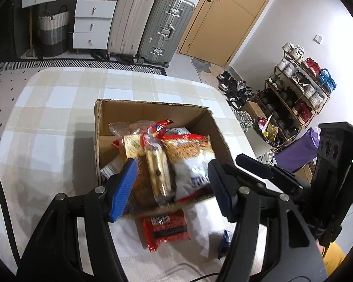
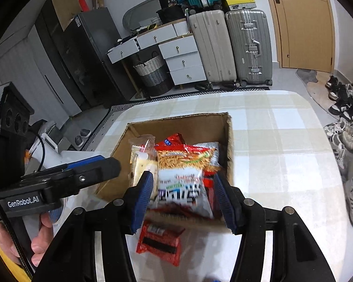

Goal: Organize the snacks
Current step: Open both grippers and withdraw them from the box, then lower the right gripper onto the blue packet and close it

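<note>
While both tools hover over the open brown cardboard box (image 1: 153,112) heaped with snack packets, the left gripper (image 1: 171,188) and right gripper (image 2: 183,197) gape wide, gripping nothing; a red foil snack packet (image 2: 161,244) lies blurred on the checked tablecloth (image 1: 58,108) just outside, its label unreadable.

Home: suitcases (image 2: 230,47), shoe rack (image 1: 296,94), drawers (image 2: 176,56).
</note>
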{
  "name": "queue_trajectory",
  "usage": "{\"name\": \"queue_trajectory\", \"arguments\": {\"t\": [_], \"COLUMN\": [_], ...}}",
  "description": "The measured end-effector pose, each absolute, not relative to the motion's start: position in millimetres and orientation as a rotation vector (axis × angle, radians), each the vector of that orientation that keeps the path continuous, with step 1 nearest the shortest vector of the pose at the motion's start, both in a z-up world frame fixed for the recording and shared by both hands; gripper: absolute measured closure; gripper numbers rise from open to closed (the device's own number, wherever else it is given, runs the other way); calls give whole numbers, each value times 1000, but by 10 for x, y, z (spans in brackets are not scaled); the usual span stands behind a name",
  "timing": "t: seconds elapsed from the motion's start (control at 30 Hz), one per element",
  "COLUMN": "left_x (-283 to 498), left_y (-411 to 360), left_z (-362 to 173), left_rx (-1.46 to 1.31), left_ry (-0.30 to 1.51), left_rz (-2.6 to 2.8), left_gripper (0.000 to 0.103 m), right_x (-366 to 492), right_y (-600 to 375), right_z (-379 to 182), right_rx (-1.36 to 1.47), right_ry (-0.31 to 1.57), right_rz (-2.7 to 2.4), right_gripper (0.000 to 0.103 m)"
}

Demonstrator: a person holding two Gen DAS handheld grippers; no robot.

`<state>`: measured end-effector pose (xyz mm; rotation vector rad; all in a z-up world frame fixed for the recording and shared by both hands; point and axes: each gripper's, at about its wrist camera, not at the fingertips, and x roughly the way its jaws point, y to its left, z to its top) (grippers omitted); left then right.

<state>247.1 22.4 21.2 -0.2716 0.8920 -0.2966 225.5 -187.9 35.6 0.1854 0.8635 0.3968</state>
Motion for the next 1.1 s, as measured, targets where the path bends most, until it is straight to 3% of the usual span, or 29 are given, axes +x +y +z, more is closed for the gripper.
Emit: {"name": "queue_trajectory", "arguments": {"t": [0.13, 0.3, 0.43, 0.6, 0.7, 0.83, 1.1], "left_x": [2138, 1643, 1214, 677, 335, -202, -910], "left_y": [157, 78, 57, 55, 62, 85, 71], "left_z": [384, 652, 841, 1079, 1226, 1325, 1236], "left_rx": [-238, -210, -231, -223, -188, -150, -87], "left_ry": [845, 804, 770, 724, 675, 579, 492], "left_rz": [-281, -273, -285, -266, -230, -167, -120], "left_gripper": [34, 24, 24, 22, 19, 1, 1], "right_x": [2015, 1636, 1277, 852, 592, 210, -359], "right_y": [-1988, -2079, -2095, -2085, -2118, -2161, -2061], "right_z": [492, 716, 930, 1164, 1239, 1239, 997], "right_rx": [199, 201, 186, 156, 170, 172, 97], "right_ry": [838, 797, 736, 668, 632, 593, 516], "right_rz": [388, 385, 392, 398, 408, 421, 452], "right_gripper": [39, 37, 25, 22, 12, 9, 4]}}
